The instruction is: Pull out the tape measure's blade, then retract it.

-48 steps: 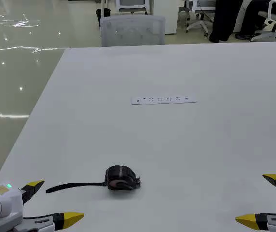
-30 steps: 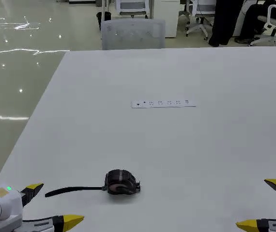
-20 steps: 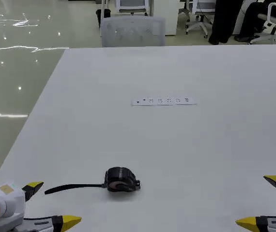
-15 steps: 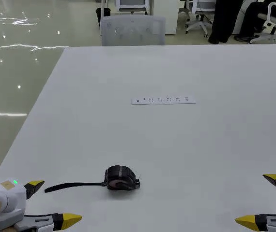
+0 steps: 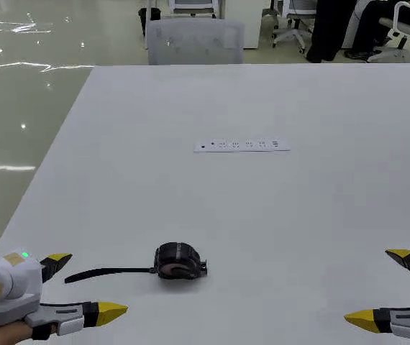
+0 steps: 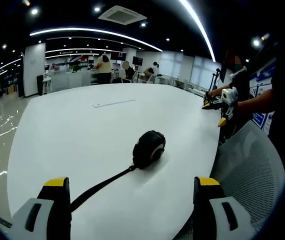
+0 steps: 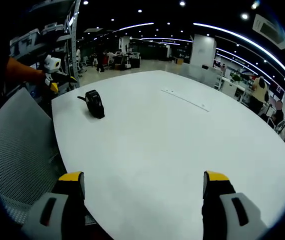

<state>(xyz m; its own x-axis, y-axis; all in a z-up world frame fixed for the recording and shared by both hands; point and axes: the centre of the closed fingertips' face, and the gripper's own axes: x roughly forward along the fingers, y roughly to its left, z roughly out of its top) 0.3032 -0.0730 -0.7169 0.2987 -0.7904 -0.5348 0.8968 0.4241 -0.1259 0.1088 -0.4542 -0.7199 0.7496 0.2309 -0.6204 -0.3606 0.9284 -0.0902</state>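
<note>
Left gripper [image 5: 94, 283]: white plastic body, two tapered jaws with yellow tips, spread wide and empty, held low at the near left edge of the table [image 5: 262, 215]. A hand wraps the body from below. Right gripper [image 5: 368, 284]: same build, jaws likewise spread wide and holding nothing, low at the near right edge and well apart from the left.

Tape measure [image 5: 178, 261]: rounded black case with a matte, rubbery look, resting on the table near the left gripper and untouched by either. A thin black strap [image 5: 108, 273] trails flat from the case toward the left gripper's jaws.

Table: smooth, matte white top. Farther back, a flat white power strip [image 5: 242, 145]; beyond the far edge, a grey chair [image 5: 194, 42].
</note>
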